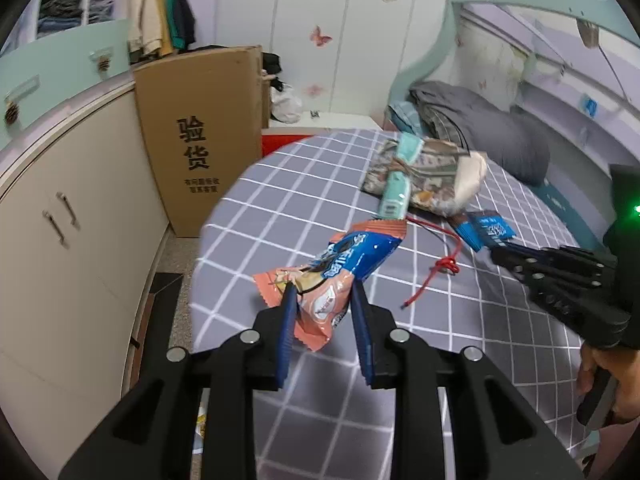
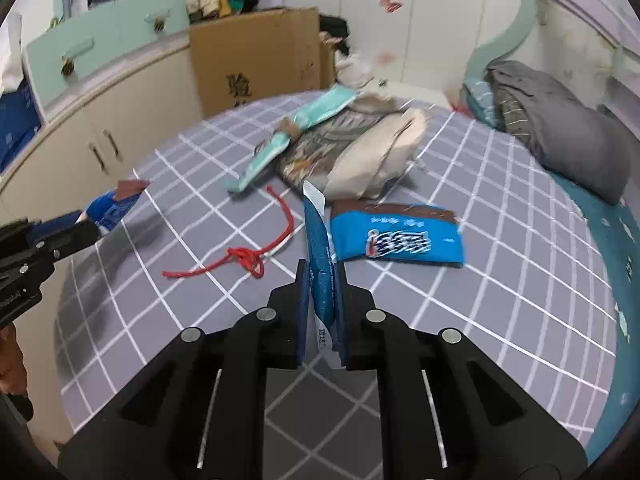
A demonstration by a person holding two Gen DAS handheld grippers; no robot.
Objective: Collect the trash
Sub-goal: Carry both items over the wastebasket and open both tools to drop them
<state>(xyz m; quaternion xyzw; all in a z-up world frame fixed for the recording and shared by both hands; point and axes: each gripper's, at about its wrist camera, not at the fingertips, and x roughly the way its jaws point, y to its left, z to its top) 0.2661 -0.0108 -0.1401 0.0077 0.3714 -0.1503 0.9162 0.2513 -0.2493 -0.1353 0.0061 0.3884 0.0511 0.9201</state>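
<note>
My left gripper is shut on a puffy pink and blue snack bag, which hangs above the grey checked bedsheet. The right wrist view shows that gripper at the far left with the bag off the sheet. My right gripper is shut on a thin blue wrapper that stands edge-on between its pads. A second blue wrapper lies flat just beyond it. A red knotted string lies on the sheet between the two grippers. In the left view the right gripper reaches in from the right.
A pile of a teal packet, a patterned bag and a beige bag lies further up the bed. Grey bedding is bunched at the far right. A cardboard box and cream cabinets stand left of the bed.
</note>
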